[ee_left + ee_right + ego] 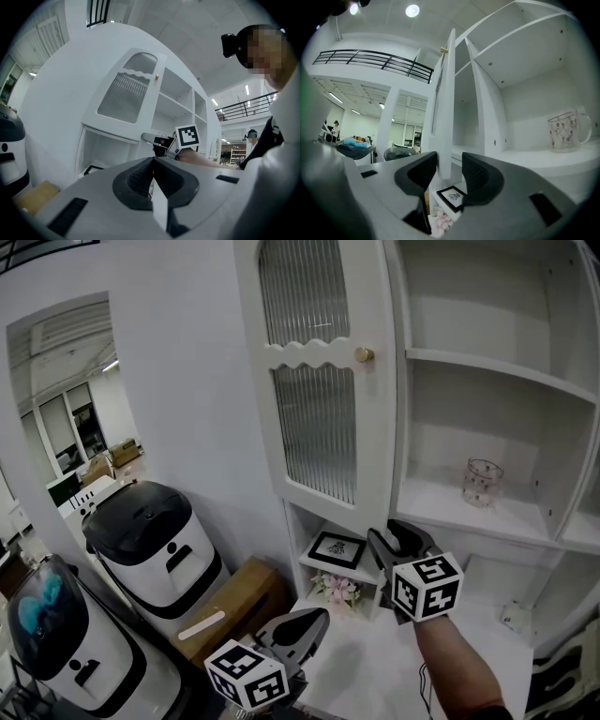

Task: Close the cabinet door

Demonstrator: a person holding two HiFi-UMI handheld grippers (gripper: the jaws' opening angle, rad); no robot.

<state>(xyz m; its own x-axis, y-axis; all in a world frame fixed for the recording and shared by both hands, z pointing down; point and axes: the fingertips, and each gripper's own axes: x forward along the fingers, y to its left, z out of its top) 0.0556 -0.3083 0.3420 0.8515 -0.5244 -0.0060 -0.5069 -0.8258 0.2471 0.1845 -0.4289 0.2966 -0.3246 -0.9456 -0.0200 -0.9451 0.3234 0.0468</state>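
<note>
The white cabinet door [314,381], with ribbed glass panes and a brass knob [364,354], stands swung open to the left of the open shelves [487,367]. My right gripper [394,538] is at the door's lower corner. In the right gripper view the door's edge [446,108] runs up between the jaws of that gripper [449,171], which stand open with a gap beside the right pad. My left gripper [305,624] hangs lower and to the left, away from the cabinet, its jaws shut and empty [152,176].
A glass mug [481,482] sits on the middle shelf. A framed picture [337,549] and pink flowers [337,590] lie in the compartment under the door. Left of the cabinet stand a white-and-black machine [155,545] and a cardboard box [230,606].
</note>
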